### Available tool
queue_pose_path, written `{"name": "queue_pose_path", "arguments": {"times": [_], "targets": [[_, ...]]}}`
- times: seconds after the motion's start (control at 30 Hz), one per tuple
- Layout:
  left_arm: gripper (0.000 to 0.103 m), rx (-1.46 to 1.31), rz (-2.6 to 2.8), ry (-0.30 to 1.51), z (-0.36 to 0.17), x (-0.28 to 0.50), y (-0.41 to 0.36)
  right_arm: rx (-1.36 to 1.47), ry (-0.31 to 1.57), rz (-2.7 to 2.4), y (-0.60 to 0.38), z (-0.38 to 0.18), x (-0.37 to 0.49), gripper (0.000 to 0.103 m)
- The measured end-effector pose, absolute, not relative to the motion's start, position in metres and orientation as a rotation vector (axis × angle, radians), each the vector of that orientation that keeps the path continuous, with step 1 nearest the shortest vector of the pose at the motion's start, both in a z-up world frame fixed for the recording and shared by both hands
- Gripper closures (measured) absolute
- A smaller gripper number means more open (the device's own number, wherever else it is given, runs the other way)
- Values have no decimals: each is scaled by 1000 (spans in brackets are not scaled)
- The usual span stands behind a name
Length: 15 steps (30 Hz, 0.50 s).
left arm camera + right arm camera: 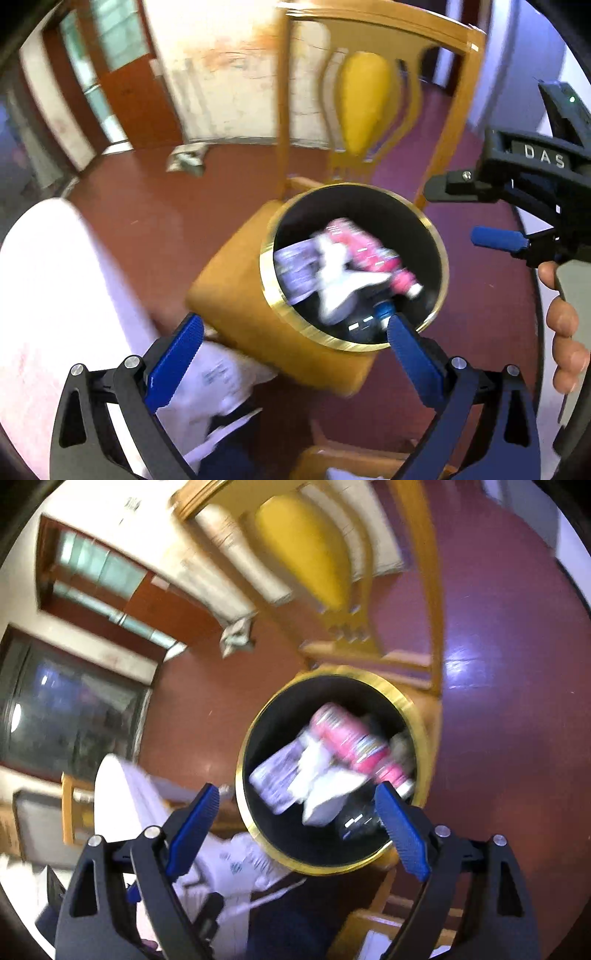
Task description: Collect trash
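A round black bin with a gold rim (441, 254) (242, 760) stands on a wooden chair seat (236, 295). Inside lie a pink can (364, 251) (354, 744), white crumpled paper (336, 284) (317, 775) and a printed wrapper (295, 266) (273, 779). My left gripper (293, 360) is open and empty, above the bin's near rim. My right gripper (301, 829) is open and empty, also above the near rim; it shows in the left wrist view (461, 210) to the right of the bin.
The chair's yellow-padded back (365, 99) (306, 546) rises behind the bin. A white table edge (48, 295) is at the left. A white bag (221, 380) (236, 864) hangs below the seat. Crumpled paper (186, 158) (236, 633) lies on the red floor near the wall.
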<state>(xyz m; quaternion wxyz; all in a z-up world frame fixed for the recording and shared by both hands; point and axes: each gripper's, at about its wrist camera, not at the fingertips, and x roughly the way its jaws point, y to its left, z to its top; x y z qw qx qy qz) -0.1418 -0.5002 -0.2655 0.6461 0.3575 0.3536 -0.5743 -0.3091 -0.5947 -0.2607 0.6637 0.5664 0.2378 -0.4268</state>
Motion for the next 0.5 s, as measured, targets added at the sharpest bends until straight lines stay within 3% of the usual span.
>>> {"name": "queue_pose_path", "arguments": {"times": [0.5], "targets": [[6, 375, -660, 773, -173, 27, -273, 929, 749, -440, -467, -188, -80, 17]]}}
